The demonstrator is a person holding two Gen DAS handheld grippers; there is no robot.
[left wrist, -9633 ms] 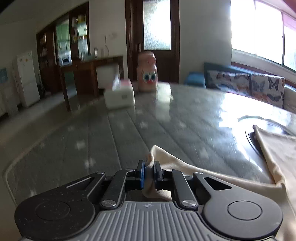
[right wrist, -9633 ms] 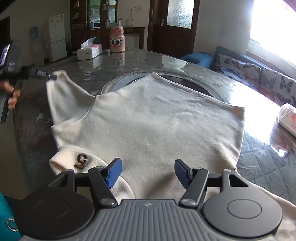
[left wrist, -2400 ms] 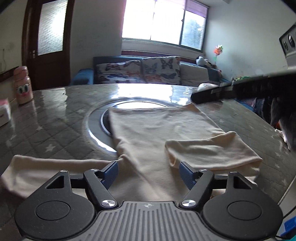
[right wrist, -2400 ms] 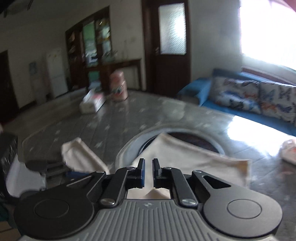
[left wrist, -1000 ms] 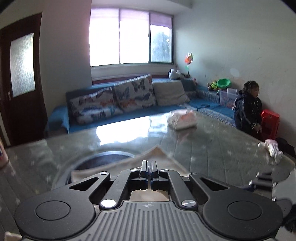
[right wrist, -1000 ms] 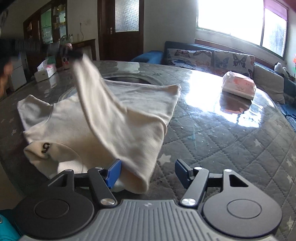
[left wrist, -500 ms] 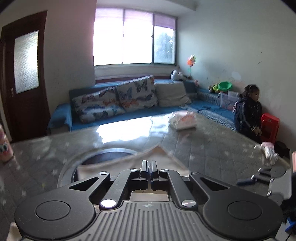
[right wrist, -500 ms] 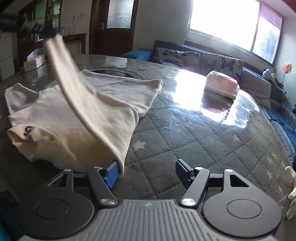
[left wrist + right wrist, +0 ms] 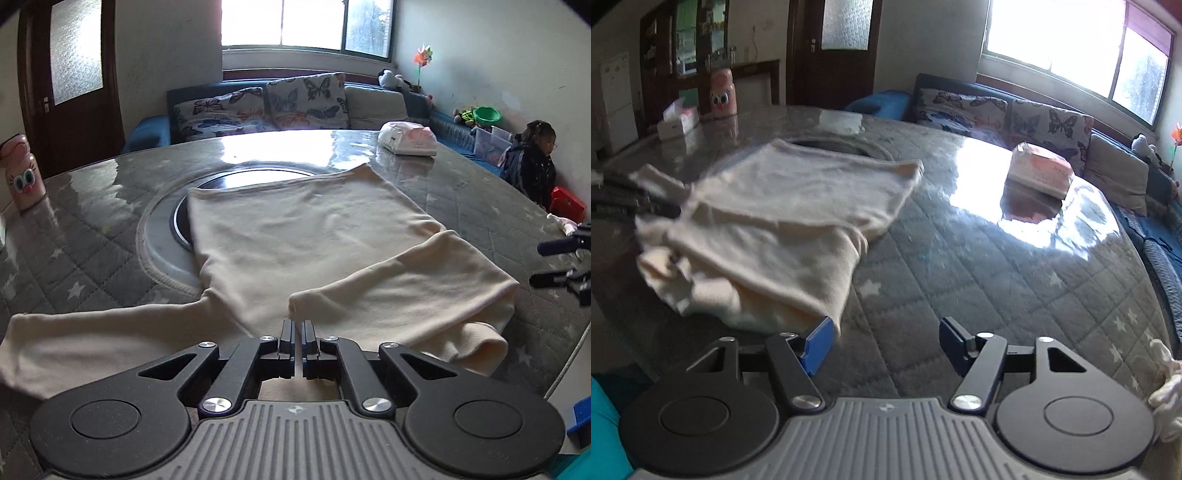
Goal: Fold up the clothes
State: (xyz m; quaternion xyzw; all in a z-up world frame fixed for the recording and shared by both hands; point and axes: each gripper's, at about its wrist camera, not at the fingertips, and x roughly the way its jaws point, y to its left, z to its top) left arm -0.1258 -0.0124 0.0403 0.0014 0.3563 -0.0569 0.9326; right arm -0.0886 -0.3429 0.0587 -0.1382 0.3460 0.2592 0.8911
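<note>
The round table [image 9: 92,229], covered in a grey quilted star-print cloth under a glossy sheet, fills both my views, with a dark turntable ring [image 9: 162,221] set in its middle. My cream sweater [image 9: 295,236] lies flat across the near half of it, hem toward the far side over the ring. One sleeve [image 9: 399,291] is folded in across the body and ends right in front of my left claw [image 9: 298,334]; the other sleeve [image 9: 92,336] stretches out flat to the near left.

My left claw's fingers are pressed almost together with only a thin slit between them; the folded sleeve's cuff sits just beyond the tips, and I cannot tell whether any cloth is caught there. My right claw [image 9: 882,341] is spread wide and holds nothing, poised over bare table just right of the sweater's near folded edge [image 9: 798,295], which lies by its left finger.

A pack of tissues [image 9: 1039,171] rests on the far right of the table, a pink cartoon-eyed bottle [image 9: 22,177] on the far left.
</note>
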